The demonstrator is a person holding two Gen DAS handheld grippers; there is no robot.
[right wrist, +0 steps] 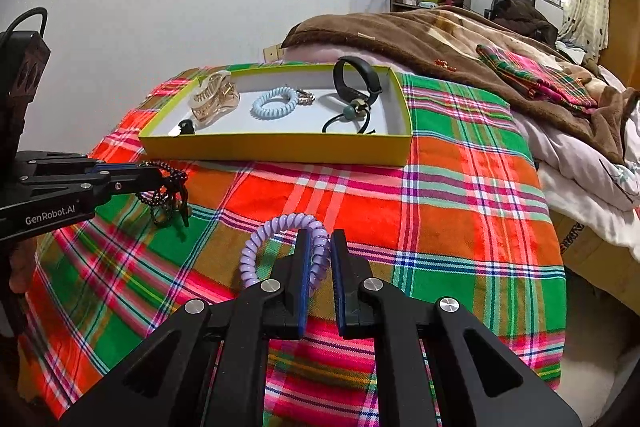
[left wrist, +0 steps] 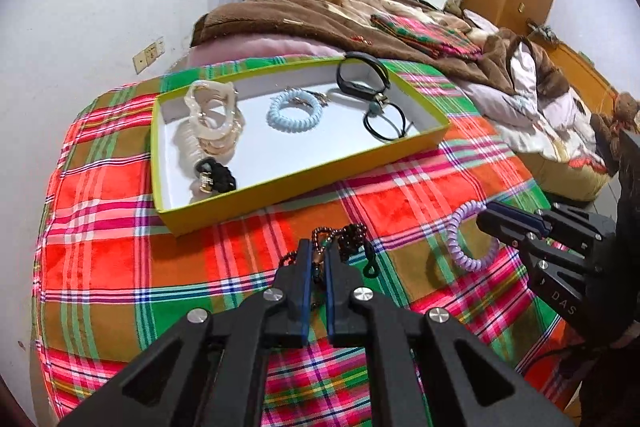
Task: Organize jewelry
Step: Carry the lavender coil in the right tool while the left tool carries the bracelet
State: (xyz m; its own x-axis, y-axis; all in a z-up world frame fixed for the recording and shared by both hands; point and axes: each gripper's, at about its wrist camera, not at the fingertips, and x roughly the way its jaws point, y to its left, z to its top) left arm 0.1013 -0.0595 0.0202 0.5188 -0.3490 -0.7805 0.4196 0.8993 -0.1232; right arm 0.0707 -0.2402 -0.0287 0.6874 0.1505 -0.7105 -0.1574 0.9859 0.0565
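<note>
We held the beaded bracelet [left wrist: 348, 235] clamped in the left gripper [left wrist: 318, 259] and the purple coil [right wrist: 280, 247] in the right gripper [right wrist: 320, 259], the yellow tray [left wrist: 320, 171] lying just beyond both, toward the frame's top.

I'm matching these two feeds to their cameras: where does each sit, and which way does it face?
Left wrist: on the left gripper, facing along its fingers, shut on beads, toward the tray; right gripper at right.
Right wrist: on the right gripper, shut on a purple coil, facing the tray; left gripper at left.
Shared: tray, plaid cloth, beads, coil.
</note>
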